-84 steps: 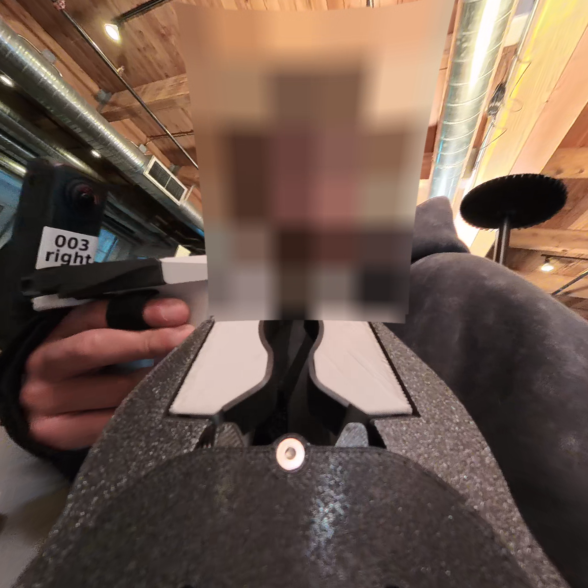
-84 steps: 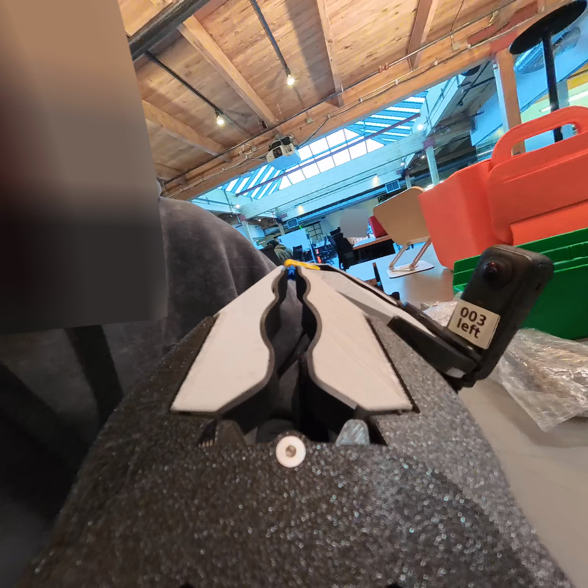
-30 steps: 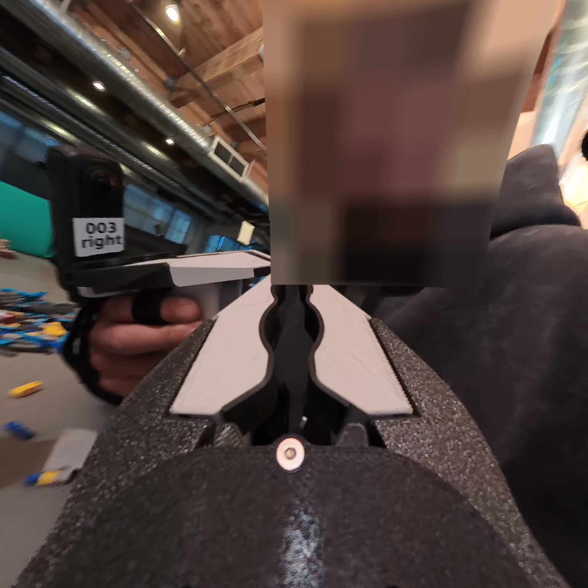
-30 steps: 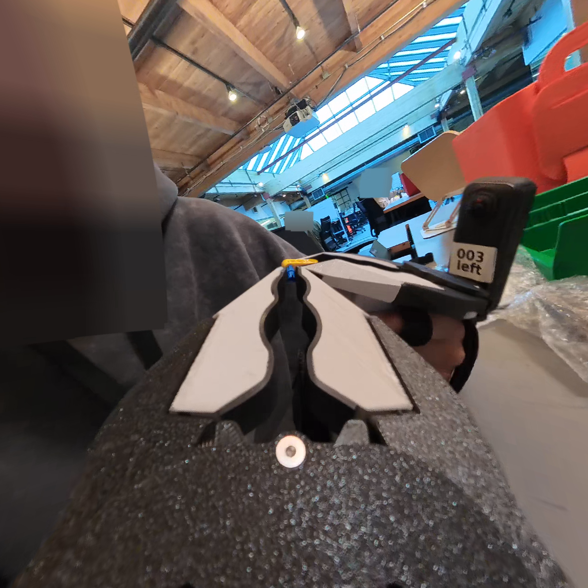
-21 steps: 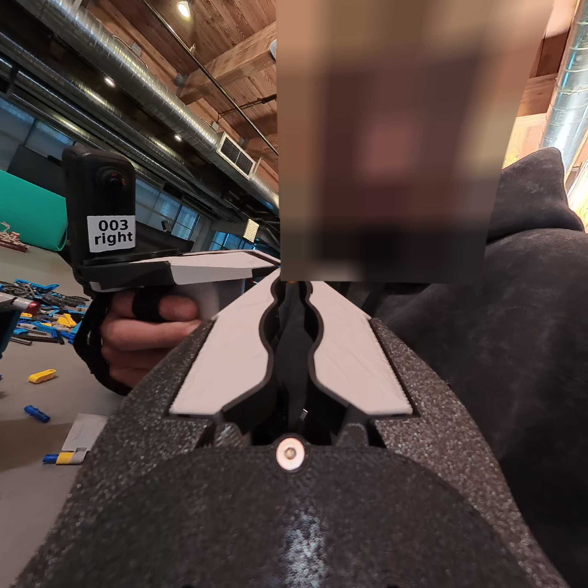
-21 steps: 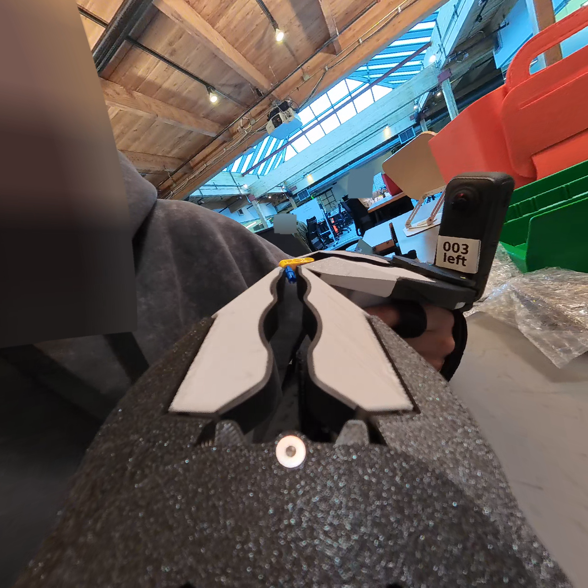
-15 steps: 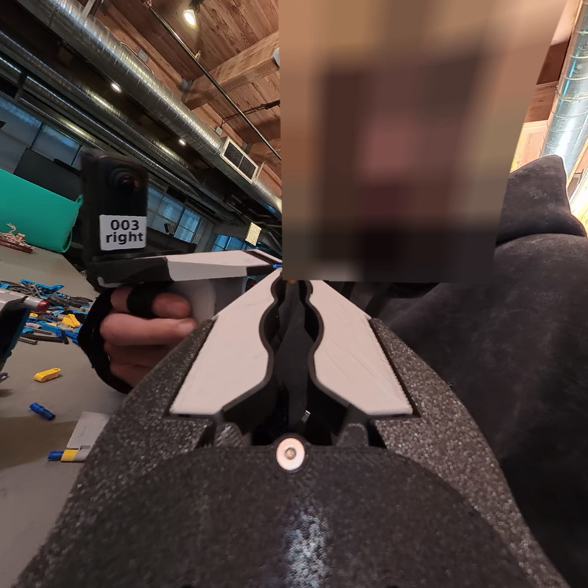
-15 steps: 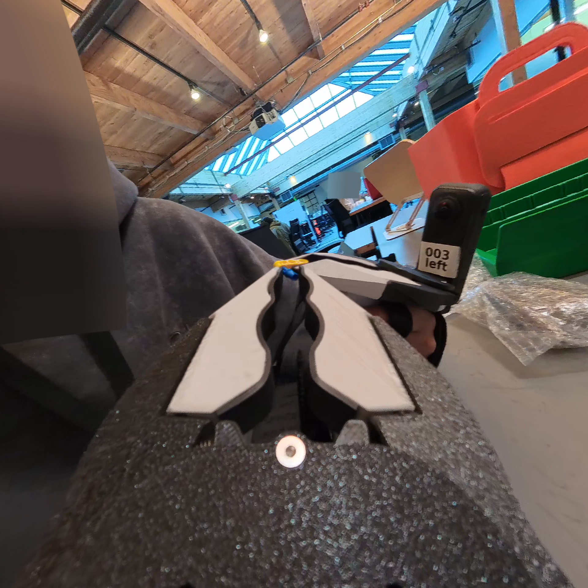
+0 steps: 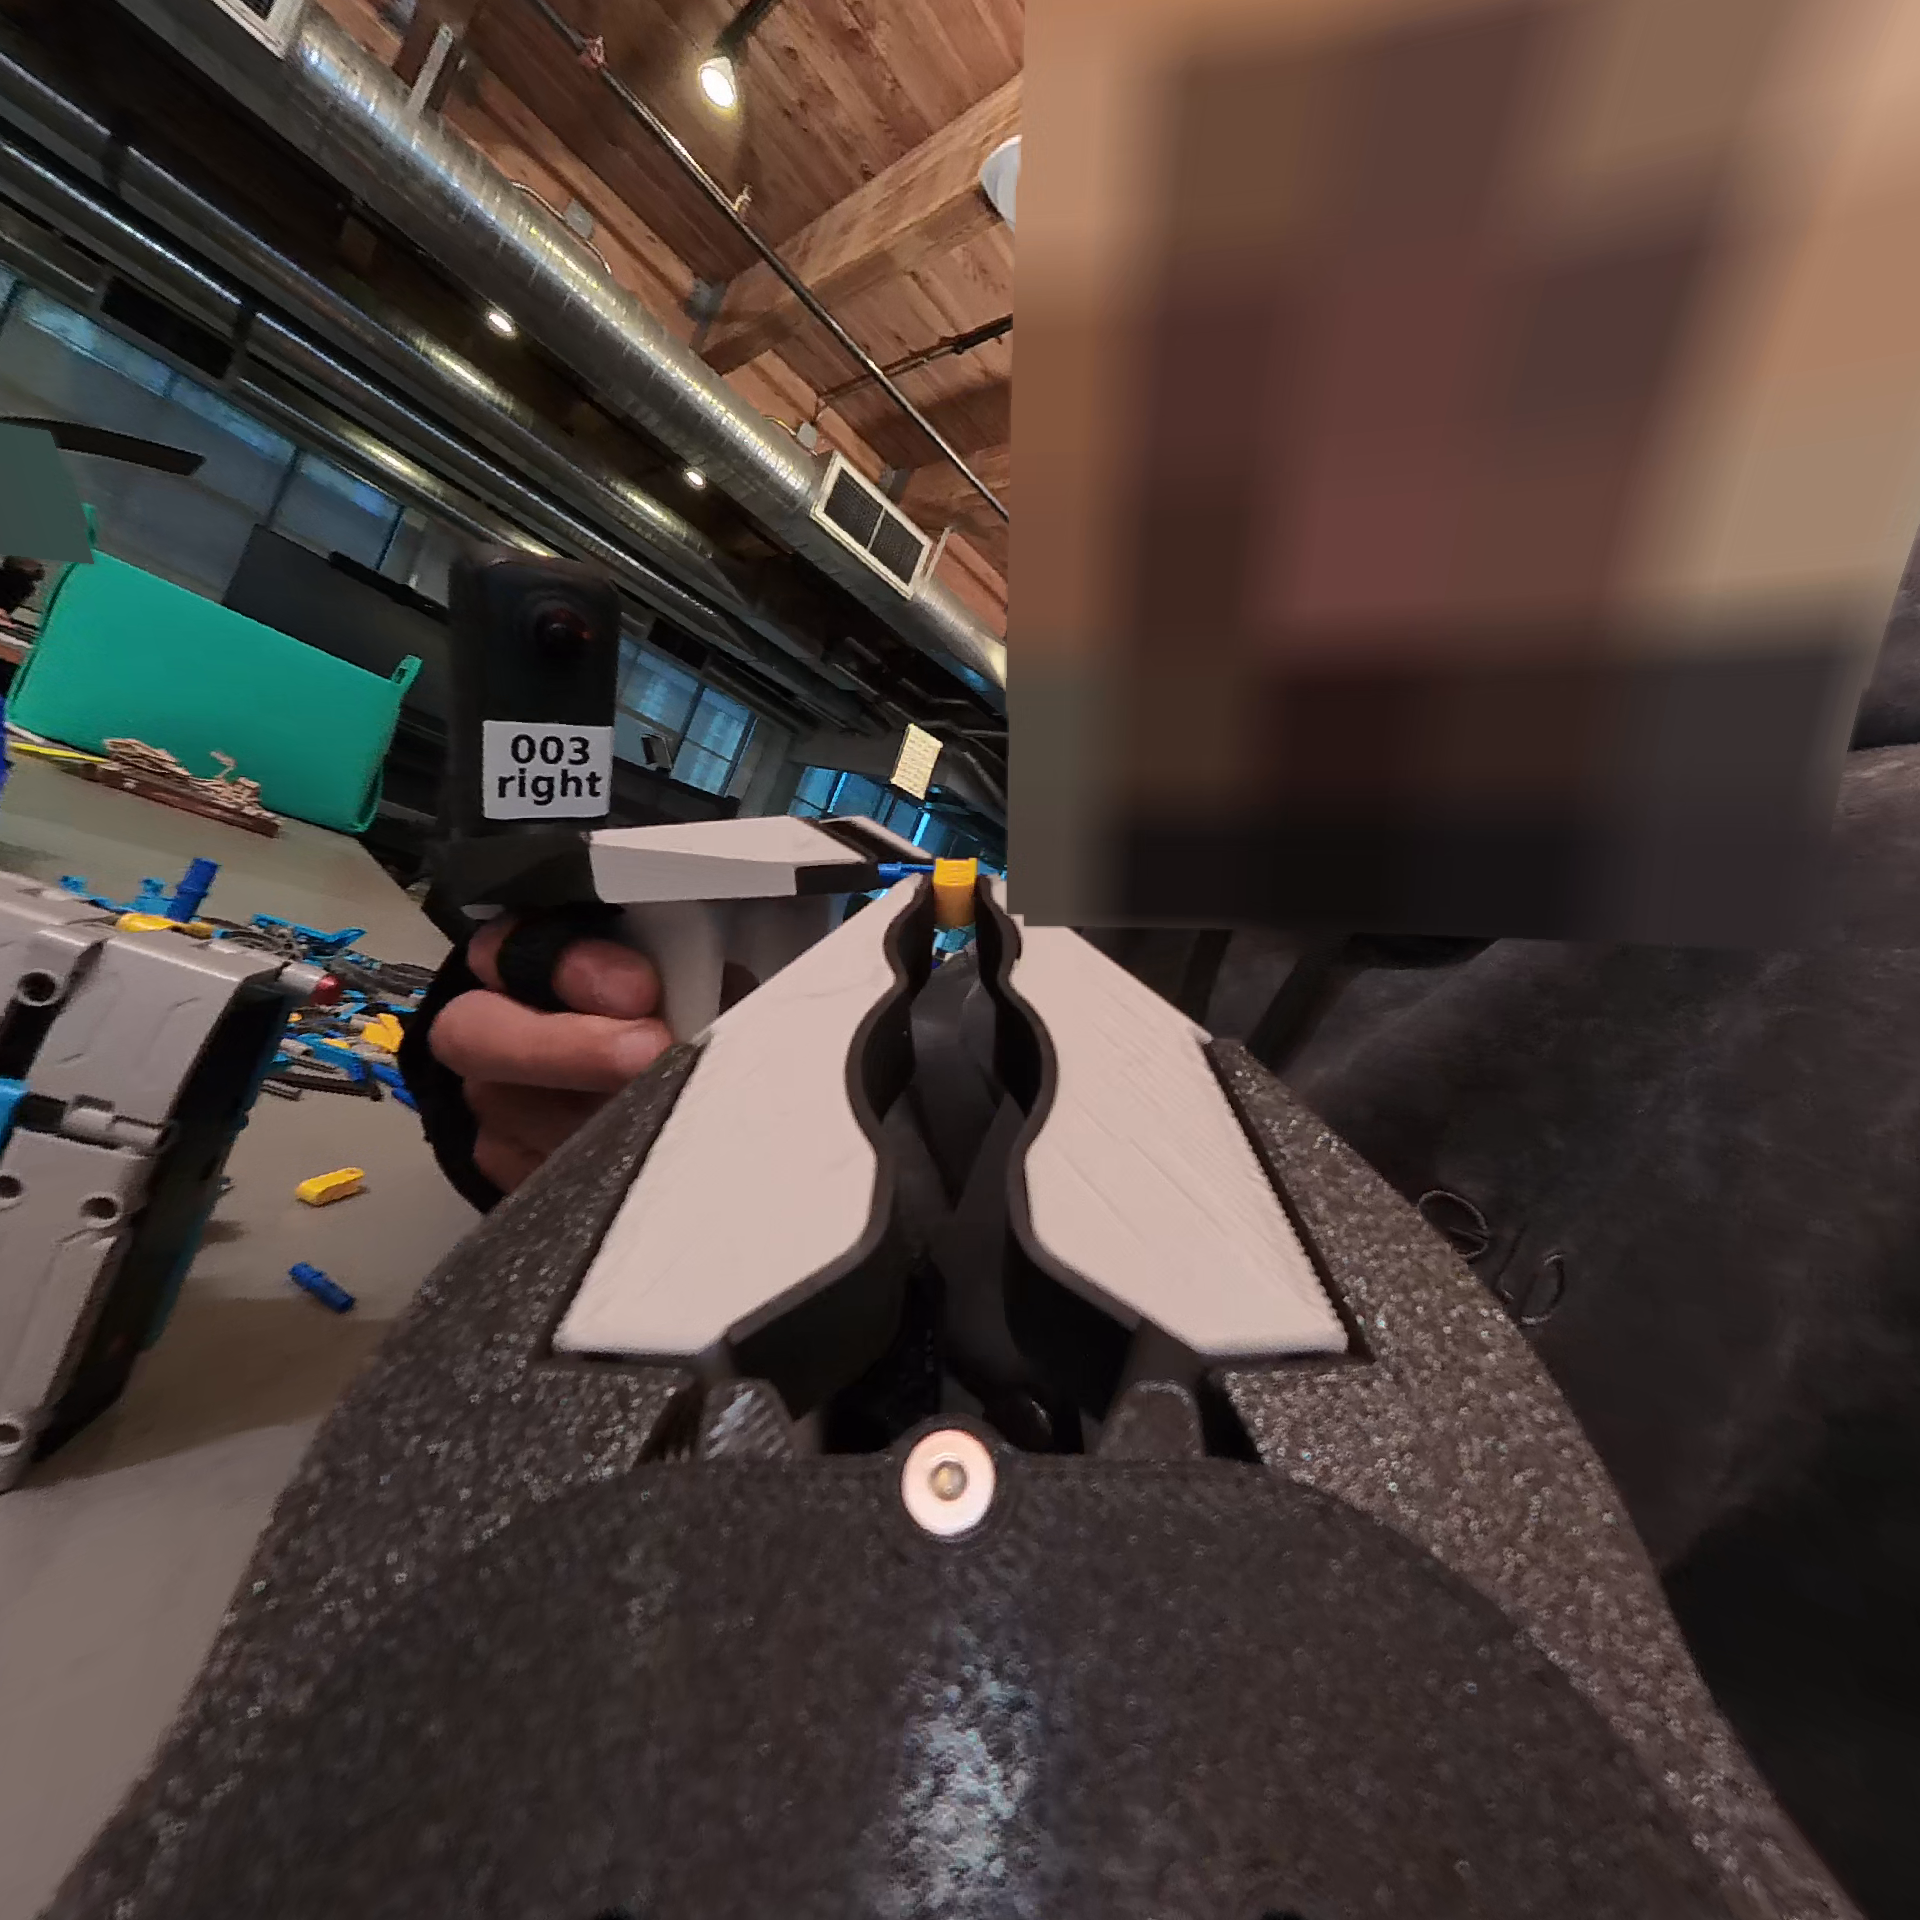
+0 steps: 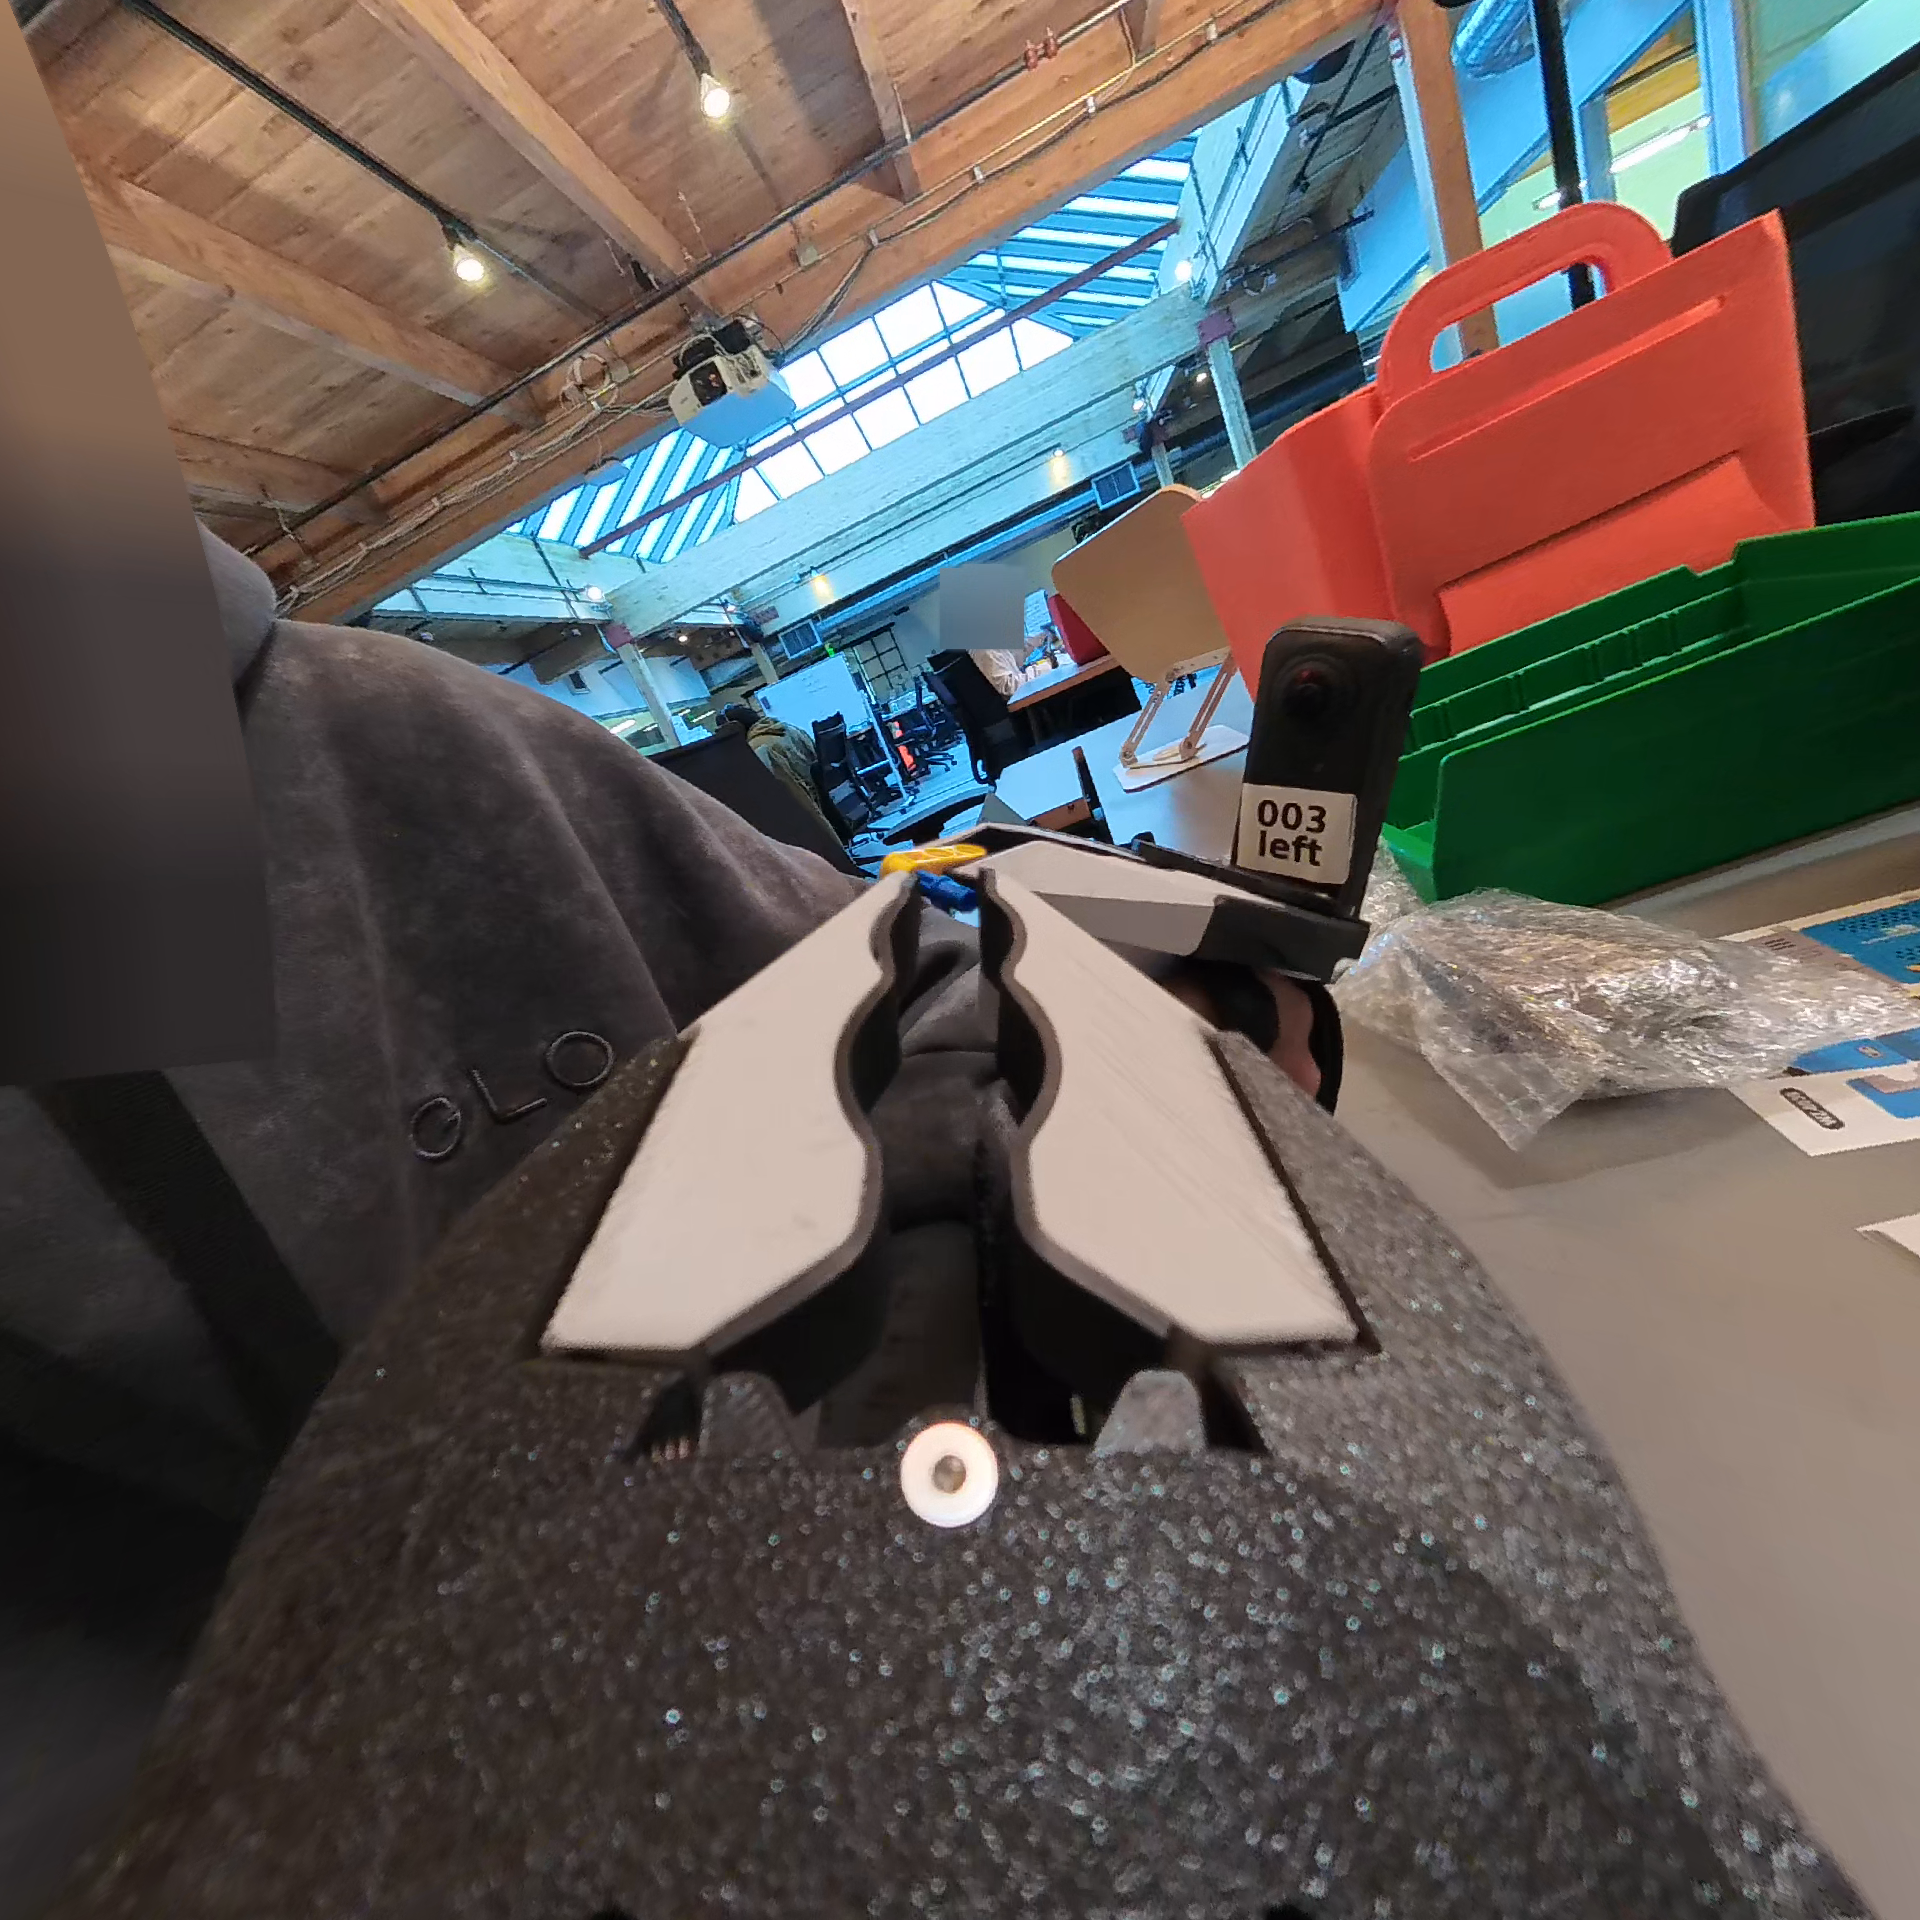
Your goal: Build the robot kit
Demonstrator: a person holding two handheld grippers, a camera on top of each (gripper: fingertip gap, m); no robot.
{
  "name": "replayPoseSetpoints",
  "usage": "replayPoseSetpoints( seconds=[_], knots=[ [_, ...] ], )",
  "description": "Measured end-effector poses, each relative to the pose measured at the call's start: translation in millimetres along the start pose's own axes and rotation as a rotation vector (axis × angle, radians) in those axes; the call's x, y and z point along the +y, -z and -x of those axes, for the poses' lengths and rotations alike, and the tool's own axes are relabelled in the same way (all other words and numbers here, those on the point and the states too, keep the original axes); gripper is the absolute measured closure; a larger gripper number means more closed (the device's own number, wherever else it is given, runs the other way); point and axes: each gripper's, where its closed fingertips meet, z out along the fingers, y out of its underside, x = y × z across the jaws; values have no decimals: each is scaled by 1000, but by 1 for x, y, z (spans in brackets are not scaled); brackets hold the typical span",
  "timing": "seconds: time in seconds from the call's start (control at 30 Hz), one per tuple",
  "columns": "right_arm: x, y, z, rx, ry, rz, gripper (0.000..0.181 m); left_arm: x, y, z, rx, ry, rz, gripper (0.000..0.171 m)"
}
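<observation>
Left gripper point(image 9: 951, 896) clamped on small yellow piece point(image 9: 952, 900) at its fingertips, raised close to the person's dark grey sweatshirt point(image 9: 1621, 1195). Right gripper point(image 10: 943, 885) tips slightly apart, blue pin point(image 10: 948, 889) between them, touching the yellow piece; grip unclear. Beyond, grey table point(image 9: 135, 1538) holds a grey block assembly point(image 9: 94, 1122), scattered blue and yellow parts point(image 9: 328, 1184), bubble wrap point(image 10: 1558, 997), green bins point(image 10: 1683, 717).

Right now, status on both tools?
Left tool shut on yellow piece. Right tool shut on blue pin, pin meets yellow piece. Dark sweatshirt close behind.
</observation>
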Motion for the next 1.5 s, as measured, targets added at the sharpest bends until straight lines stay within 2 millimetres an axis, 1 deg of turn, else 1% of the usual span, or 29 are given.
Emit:
replayPoseSetpoints(
  seconds=[0.17,0.27,0.3,0.37,0.4,0.47,0.5,0.6,0.7,0.8,1.0,1.07,1.17,1.5],
  knots=[
    [0,0,0,8,17,5,171,2,0,0,-19,-32,21,165],
    [2,1,-1,7,-4,10,171,2,2,2,-39,-61,34,165],
    [2,0,0,-5,-17,10,172,3,1,1,-28,-52,32,165],
    [4,-2,10,-88,-69,13,172,7,-4,-6,11,-49,39,165],
    [4,-1,12,-110,-90,5,172,6,-6,-6,5,-55,29,165],
    [2,1,7,-73,-83,0,173,4,-4,-2,-33,-77,22,165],
    [4,1,7,-72,-77,10,173,5,-4,-3,-29,-82,42,165],
    [8,-1,18,-157,-129,30,173,11,-9,-10,24,-54,60,165],
    [9,-1,20,-154,-104,41,173,13,-9,-11,34,-53,68,165],
    [9,-2,24,-178,-118,36,173,14,-11,-13,44,-52,63,165],
    [5,0,11,-89,-58,26,172,8,-5,-6,7,-22,35,165],
    [5,0,5,-51,-55,25,167,8,-4,-4,-3,-25,36,165],
    [4,2,3,-24,-24,26,171,6,-2,0,-34,-45,40,165],
    [3,10,-20,128,11,26,171,2,10,20,-175,-133,61,165]
  ],
)
